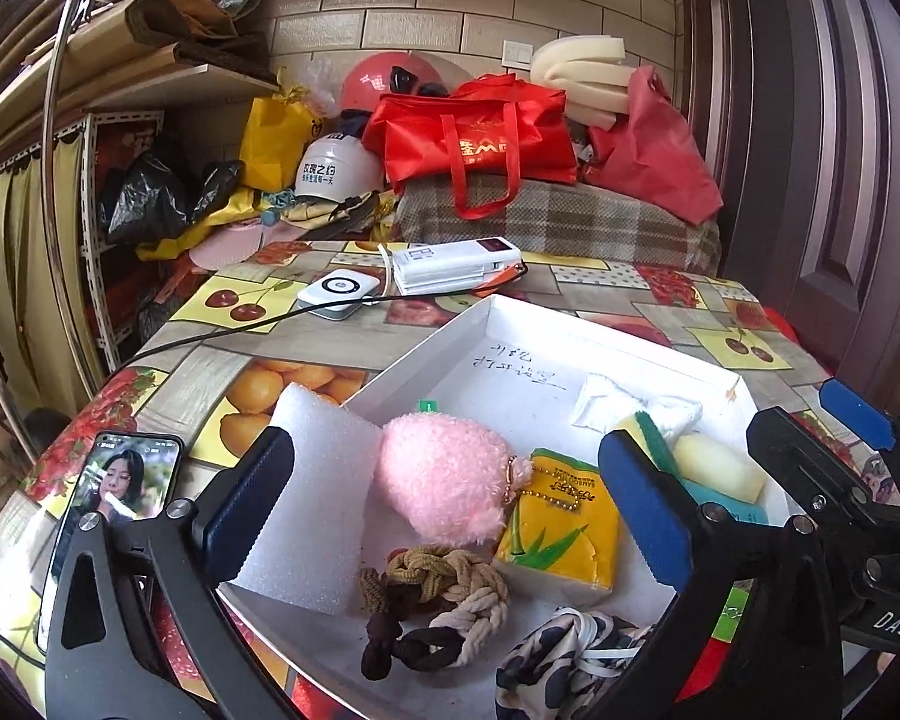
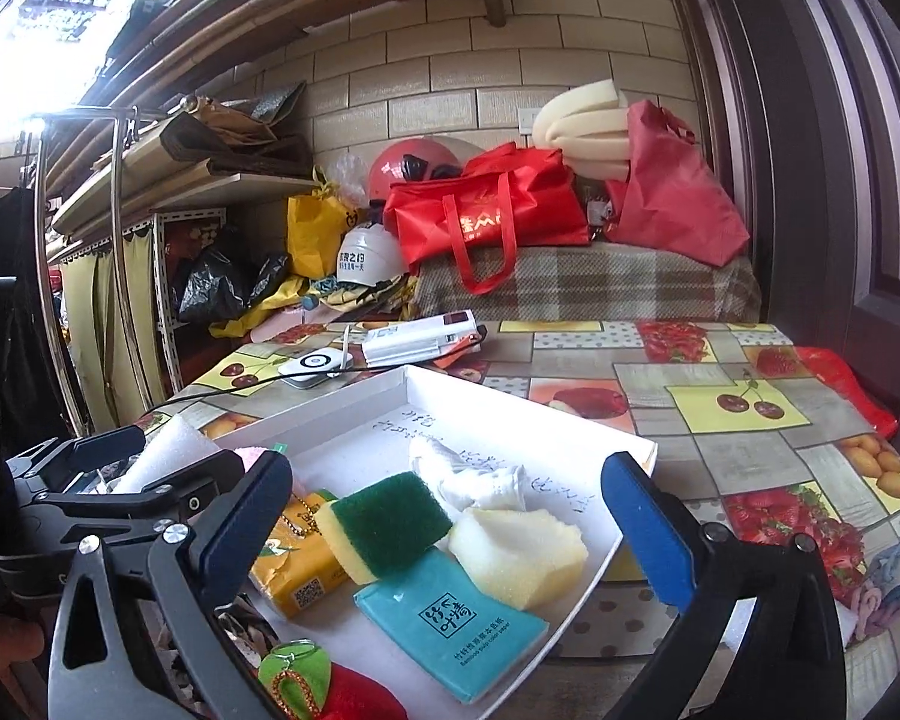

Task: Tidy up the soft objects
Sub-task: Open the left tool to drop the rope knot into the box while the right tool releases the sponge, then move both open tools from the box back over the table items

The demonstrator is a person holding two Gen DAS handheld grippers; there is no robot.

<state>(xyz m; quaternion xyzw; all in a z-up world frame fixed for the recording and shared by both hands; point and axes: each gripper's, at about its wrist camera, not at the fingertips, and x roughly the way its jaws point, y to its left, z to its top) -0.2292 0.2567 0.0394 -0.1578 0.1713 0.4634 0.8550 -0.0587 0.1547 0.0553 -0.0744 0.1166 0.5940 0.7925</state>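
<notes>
A white shallow box [image 1: 570, 324] [image 2: 570, 420] on the table holds soft things. In the left wrist view: a pink plush [image 1: 444, 474], a yellow tissue pack [image 1: 561, 528], braided hair ties [image 1: 438, 606], a patterned scrunchie [image 1: 570, 660] and a white foam sheet [image 1: 312, 492]. In the right wrist view: a green-yellow sponge [image 2: 384, 525], a teal tissue pack [image 2: 450, 630], a pale foam block [image 2: 519, 549] and a white cloth [image 2: 480, 480]. My left gripper [image 1: 444, 534] is open above the box. My right gripper [image 2: 444, 534] is open above the sponge.
A phone [image 1: 108, 510] lies at the table's left edge. A white charger puck [image 1: 339, 291] with a cable and a white power bank [image 1: 456, 261] lie behind the box. Bags and helmets pile up beyond. A knotted cord [image 2: 894, 564] lies at the right.
</notes>
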